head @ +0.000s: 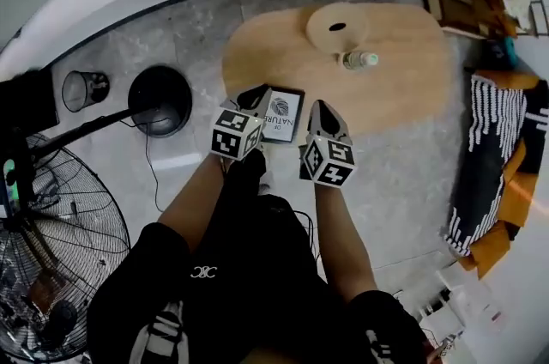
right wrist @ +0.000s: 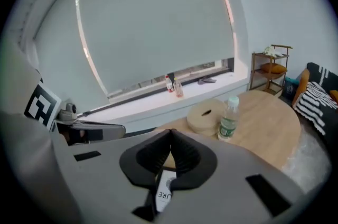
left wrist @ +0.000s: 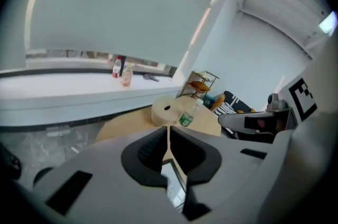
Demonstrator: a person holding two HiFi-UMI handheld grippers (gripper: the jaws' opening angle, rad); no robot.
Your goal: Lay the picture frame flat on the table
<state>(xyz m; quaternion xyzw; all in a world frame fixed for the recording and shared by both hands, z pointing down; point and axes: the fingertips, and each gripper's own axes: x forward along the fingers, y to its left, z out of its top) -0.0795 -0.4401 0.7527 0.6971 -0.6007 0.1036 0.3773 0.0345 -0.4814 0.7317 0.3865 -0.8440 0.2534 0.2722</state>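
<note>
The picture frame, black-edged with a white print, faces up at the near edge of the oval wooden table. I cannot tell whether it lies fully flat. My left gripper hovers at the frame's upper left corner, my right gripper just off its right edge. In the left gripper view the jaws are shut with the frame's glass showing below them. In the right gripper view the jaws are shut too, the frame's print beneath. Nothing shows between either pair of jaws.
A water bottle and a round wooden disc stand farther back on the table. A fan, a wire bin and a black round base are at the left. A shelf and a striped blanket are at the right.
</note>
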